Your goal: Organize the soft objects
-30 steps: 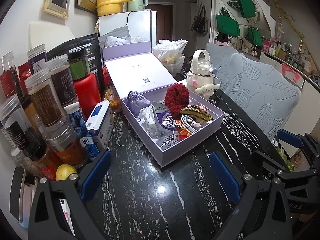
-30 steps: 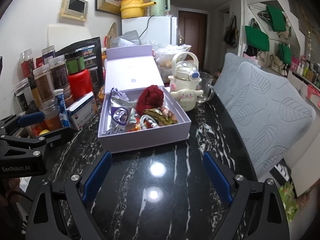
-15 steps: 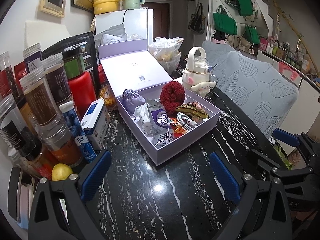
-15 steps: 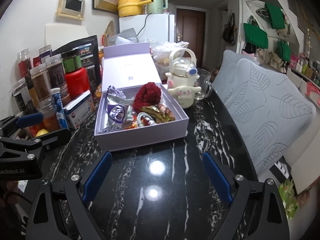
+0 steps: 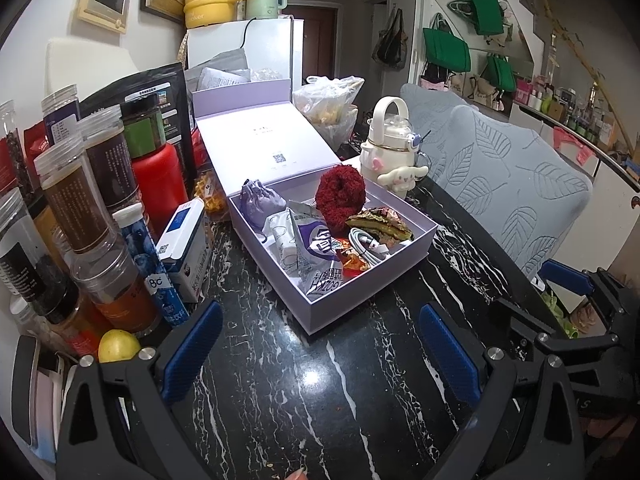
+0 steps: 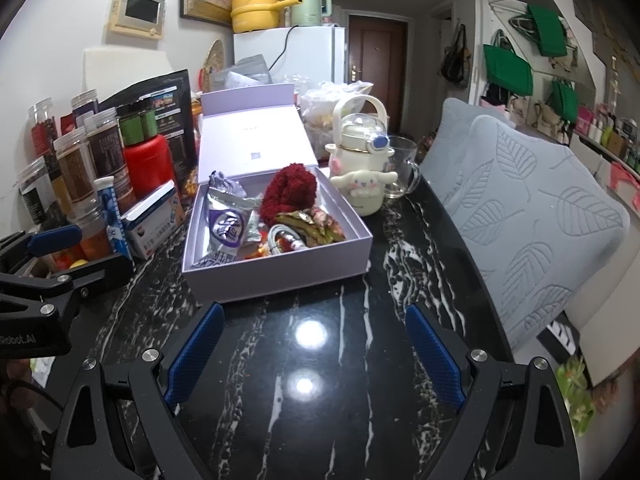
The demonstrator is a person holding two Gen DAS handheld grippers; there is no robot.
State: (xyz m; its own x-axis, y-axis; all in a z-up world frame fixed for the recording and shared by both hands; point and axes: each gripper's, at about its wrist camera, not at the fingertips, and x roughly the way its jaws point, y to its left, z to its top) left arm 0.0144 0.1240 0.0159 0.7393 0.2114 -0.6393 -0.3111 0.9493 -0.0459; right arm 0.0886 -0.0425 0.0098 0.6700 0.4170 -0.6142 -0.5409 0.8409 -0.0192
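An open lilac box (image 5: 362, 300) (image 6: 280, 268) stands on the black marble table. In it lie a fluffy red scrunchie (image 5: 340, 196) (image 6: 290, 192), a lilac drawstring pouch (image 5: 260, 202) (image 6: 224, 184), a purple snack packet (image 5: 316, 252) (image 6: 228, 228), a white cable (image 5: 366, 242) (image 6: 282, 240) and a green-gold wrapper (image 5: 380, 224) (image 6: 312, 222). My left gripper (image 5: 320, 354) is open and empty, in front of the box. My right gripper (image 6: 310, 354) is open and empty, also in front of the box.
Jars and a red bottle (image 5: 158, 184) crowd the left side, with a blue-white carton (image 5: 186, 248) and a lemon (image 5: 118, 346). A cream cartoon kettle (image 6: 364, 172) and glass mug (image 6: 400, 168) stand behind the box. A grey leaf-pattern cushion (image 6: 540, 216) lies right.
Both grippers have drawn slightly nearer the box and the view has shifted a little; both stay open and empty. Nothing in the box has moved.
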